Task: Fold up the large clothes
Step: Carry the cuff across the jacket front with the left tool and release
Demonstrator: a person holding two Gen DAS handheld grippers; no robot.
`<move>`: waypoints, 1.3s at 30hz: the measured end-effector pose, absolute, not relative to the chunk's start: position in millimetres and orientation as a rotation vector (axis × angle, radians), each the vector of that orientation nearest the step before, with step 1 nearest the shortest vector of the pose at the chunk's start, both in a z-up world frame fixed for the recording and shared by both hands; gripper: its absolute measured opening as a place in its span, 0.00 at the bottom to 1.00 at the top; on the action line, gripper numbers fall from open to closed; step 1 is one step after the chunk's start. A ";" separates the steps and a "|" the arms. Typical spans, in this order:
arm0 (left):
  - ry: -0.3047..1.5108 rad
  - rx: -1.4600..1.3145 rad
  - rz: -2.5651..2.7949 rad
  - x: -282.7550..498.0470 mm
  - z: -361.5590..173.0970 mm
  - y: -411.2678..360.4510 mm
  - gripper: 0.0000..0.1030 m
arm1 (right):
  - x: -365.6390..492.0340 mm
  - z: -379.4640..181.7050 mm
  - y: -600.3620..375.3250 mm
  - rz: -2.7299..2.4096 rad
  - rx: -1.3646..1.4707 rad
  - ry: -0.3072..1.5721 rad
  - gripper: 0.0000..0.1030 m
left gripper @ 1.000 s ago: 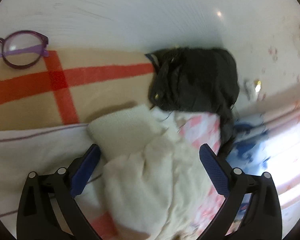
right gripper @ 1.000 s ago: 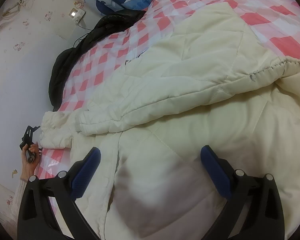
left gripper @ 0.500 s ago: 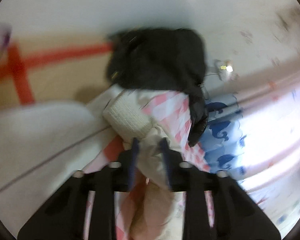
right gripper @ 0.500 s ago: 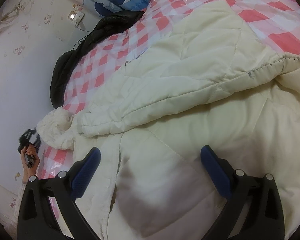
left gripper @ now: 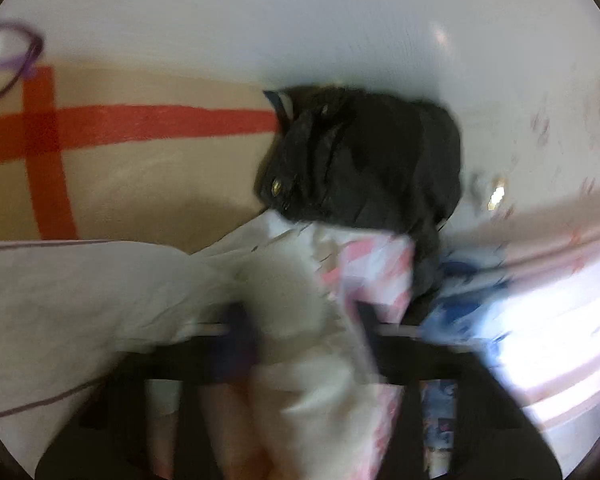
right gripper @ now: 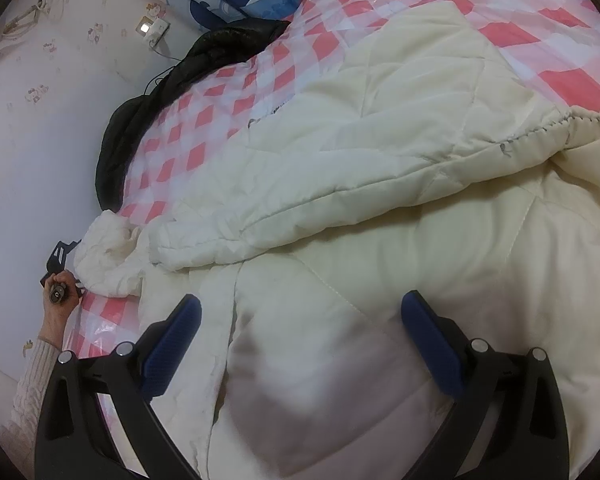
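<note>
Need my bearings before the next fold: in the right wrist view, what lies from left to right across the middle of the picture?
Wall → black jacket at the bed's edge → pink checked sheet → cream quilted coat, which runs on to the right edge.

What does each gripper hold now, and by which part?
The left gripper is closing on the cream coat at its sleeve cuff. The right gripper holds nothing.

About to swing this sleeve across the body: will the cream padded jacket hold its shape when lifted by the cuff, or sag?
Probably sags: the cream padded jacket lies in soft folds, and its cuff bunches where the left gripper is closing on it. Its puffy quilting suggests it is light but bulky, so it may spring open.
</note>
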State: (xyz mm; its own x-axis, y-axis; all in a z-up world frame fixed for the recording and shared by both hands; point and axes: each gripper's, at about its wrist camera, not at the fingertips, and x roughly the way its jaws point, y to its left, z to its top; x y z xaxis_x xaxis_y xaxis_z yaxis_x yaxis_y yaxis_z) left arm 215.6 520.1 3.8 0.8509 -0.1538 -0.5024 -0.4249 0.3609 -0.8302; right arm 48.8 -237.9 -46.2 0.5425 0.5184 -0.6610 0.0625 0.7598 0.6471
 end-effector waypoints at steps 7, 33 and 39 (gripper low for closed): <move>0.475 -1.098 0.223 180.7 37.6 502.3 0.10 | 49.2 -44.3 -237.8 0.305 0.713 0.985 0.93; 0.486 -0.663 -0.571 165.4 198.4 115.7 0.10 | 68.2 4.9 -263.5 0.221 0.329 1.029 0.93; 0.567 -0.644 -0.674 173.3 160.5 36.4 0.10 | 70.5 5.0 -277.2 0.241 0.430 1.033 0.93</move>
State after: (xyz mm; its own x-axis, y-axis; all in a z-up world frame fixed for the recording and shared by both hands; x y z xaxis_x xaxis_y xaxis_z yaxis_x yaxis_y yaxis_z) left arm 173.3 36.4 160.5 0.6491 -0.7134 -0.2642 0.3833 0.6067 -0.6965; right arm 70.5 -277.2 5.0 0.4959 0.3904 -0.7756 0.0074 0.8913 0.4534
